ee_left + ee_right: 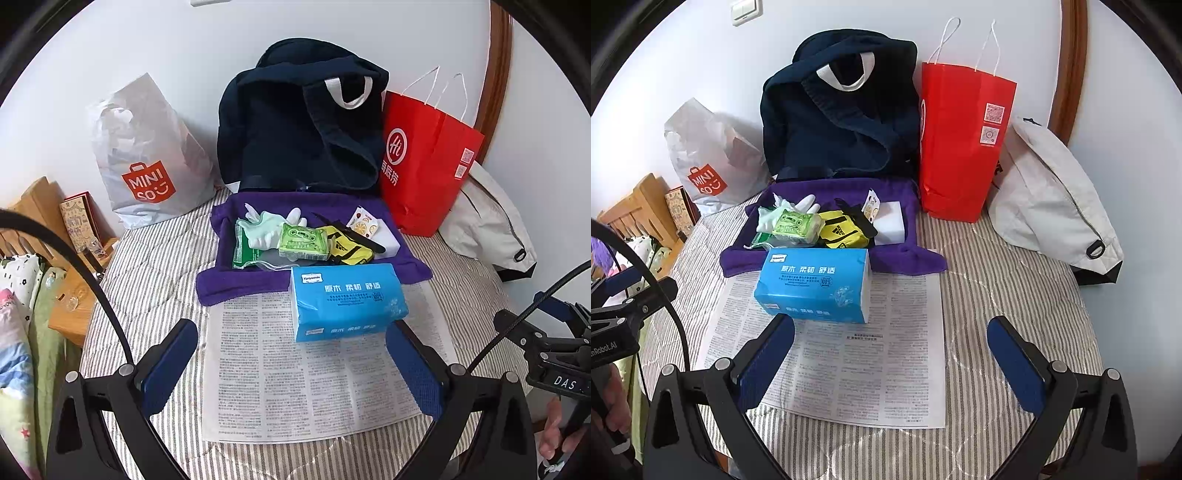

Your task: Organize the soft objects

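Note:
A blue tissue pack [345, 301] [816, 282] lies on a printed paper sheet [303, 373] [857, 362] at the front edge of a purple cloth [236, 284] [905, 258]. On the cloth lie a green tissue packet [303, 243] [796, 225], pale gloves [267, 225] [798, 203], a yellow pouch [349, 247] [844, 232] and a white sponge block [384, 236] [892, 223]. My left gripper [295, 332] is open and empty just short of the blue pack. My right gripper [892, 328] is open and empty, to the right of the blue pack.
A dark navy bag [299, 122] [842, 110], a red paper bag [424, 162] [960, 140], a Miniso plastic bag [147, 158] [709, 158] and a white bag [487, 225] [1052, 195] stand along the wall. A wooden headboard [40, 210] is at left.

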Demonstrator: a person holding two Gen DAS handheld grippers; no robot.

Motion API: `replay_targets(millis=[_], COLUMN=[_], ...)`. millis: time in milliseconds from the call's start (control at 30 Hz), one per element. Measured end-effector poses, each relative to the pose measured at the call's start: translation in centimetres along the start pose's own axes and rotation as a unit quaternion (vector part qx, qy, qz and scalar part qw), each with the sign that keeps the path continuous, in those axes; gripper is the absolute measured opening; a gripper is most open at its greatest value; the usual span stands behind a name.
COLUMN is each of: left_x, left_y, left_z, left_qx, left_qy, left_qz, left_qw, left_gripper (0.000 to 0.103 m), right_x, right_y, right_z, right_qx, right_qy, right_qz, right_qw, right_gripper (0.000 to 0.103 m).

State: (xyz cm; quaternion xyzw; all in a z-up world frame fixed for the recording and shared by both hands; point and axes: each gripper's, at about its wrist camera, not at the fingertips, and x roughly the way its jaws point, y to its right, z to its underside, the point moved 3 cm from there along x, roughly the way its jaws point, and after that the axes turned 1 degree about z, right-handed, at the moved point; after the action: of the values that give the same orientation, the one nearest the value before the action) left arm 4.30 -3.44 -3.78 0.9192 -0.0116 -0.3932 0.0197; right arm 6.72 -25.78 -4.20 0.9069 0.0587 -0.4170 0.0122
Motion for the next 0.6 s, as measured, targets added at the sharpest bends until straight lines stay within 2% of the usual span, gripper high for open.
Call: replay_targets(millis=[600], left_x=[-0.08], left_y=[0.26], left_z=[0.21], left_qx=[0.009], left_qy=[-0.006], left_qz=[0.0], left_qw=[0.9999], left_gripper=[0.103], right_x=[-0.43], right_y=[-0.19], right_z=[0.01], right_qx=[-0.002], right_qy=[0.003], right_qz=[-0.001], right_qw=[1.0], right_gripper=[0.103])
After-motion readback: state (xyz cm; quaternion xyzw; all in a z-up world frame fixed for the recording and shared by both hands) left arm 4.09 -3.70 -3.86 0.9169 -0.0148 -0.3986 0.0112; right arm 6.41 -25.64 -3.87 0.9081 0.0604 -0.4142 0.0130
